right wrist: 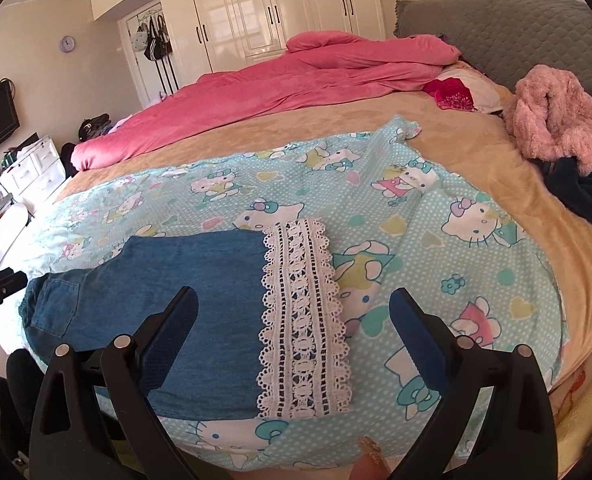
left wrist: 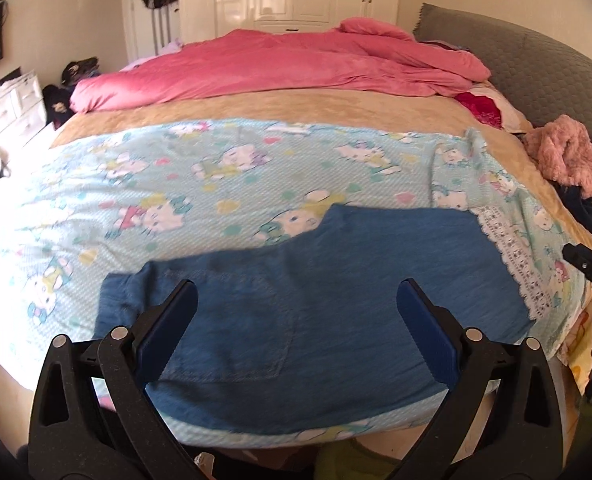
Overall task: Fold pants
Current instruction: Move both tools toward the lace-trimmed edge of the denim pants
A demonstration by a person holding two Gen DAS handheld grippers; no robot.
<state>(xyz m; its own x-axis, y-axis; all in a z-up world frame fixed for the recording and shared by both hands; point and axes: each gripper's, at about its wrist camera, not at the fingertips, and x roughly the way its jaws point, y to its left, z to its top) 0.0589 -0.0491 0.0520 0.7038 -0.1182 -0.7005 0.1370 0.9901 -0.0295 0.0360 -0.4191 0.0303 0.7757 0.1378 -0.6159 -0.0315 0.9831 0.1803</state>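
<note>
We see the blue denim pants (left wrist: 316, 312) with white lace cuffs (right wrist: 302, 320) lying flat on the light-blue cartoon-cat sheet (left wrist: 176, 184), toward six o'clock on the bed. Our left gripper (left wrist: 296, 308) and right gripper (right wrist: 294, 316) hover above them, fingers spread apart, holding nothing.

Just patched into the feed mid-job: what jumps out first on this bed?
The blue denim pants with a white lace hem lie flat on the cartoon-cat sheet at the near edge of the bed. Both the left gripper and right gripper hover open above them. Behind, a pink duvet lies heaped across the bed.
</note>
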